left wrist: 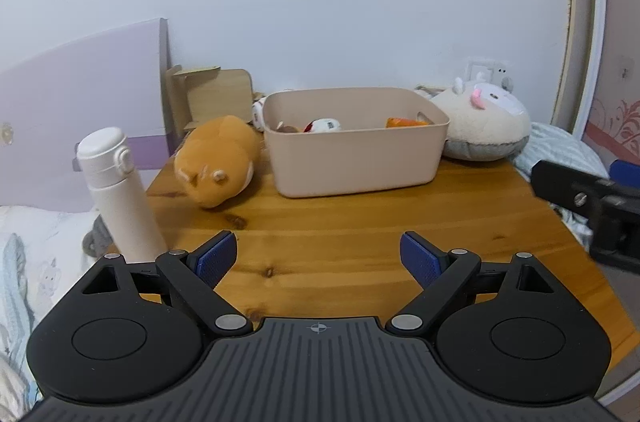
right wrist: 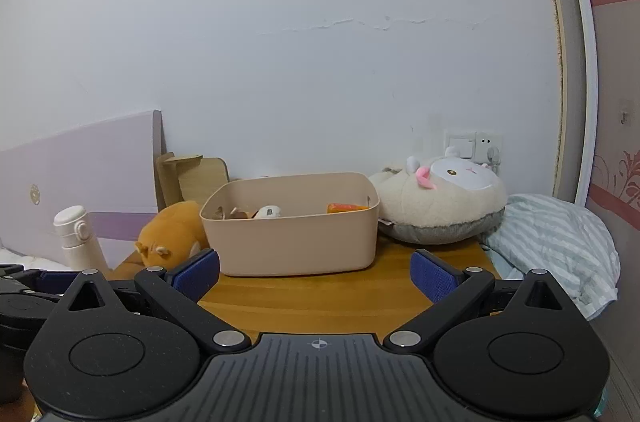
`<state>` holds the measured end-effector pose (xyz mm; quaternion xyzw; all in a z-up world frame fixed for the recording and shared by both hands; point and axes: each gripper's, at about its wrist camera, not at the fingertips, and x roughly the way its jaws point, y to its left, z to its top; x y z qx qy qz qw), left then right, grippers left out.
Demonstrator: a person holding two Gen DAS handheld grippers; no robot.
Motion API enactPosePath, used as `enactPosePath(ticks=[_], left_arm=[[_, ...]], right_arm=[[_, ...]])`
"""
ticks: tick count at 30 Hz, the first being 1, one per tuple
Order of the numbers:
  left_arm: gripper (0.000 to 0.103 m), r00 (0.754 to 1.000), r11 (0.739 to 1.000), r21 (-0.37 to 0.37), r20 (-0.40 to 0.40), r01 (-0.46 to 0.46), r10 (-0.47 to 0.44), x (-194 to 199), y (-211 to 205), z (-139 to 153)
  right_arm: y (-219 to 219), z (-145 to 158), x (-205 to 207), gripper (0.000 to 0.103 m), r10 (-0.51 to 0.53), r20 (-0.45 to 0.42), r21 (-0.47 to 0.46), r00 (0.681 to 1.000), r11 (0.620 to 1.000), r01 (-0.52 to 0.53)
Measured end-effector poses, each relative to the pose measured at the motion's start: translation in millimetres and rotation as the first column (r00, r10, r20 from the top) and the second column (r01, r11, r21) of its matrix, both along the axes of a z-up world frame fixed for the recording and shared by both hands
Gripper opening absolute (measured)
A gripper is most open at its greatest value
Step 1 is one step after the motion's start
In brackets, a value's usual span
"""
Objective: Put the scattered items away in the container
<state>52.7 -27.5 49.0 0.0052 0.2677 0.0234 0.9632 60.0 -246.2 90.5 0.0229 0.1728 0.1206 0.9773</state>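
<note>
The smooth pink bin (left wrist: 356, 146) sits at the back of my shiny wooden table (left wrist: 340, 234), with small toys inside. A fuzzy orange plush (left wrist: 216, 162) lies just beside it. My left gripper (left wrist: 318, 258) and right gripper (right wrist: 316, 274) are both wide apart, holding nothing. The wall (left wrist: 320, 2) is white.
</note>
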Motion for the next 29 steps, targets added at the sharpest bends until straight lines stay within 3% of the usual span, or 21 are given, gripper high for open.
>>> enactPosePath(ticks=[12,29], left_arm=[[0.090,1.000,0.998,-0.054,-0.012,0.020,-0.021,-36.6,1.1,-7.4],[0.091,0.999,0.999,-0.052,-0.029,0.012,-0.014,-53.1,1.4,-9.9]], right_arm=[[-3.4,-11.2,-28.2,0.103,-0.016,-0.037,0.001,0.999,1.000,0.016],[-3.0,-19.9,-49.1,0.103,-0.041,-0.066,-0.009,0.997,0.999,0.041]])
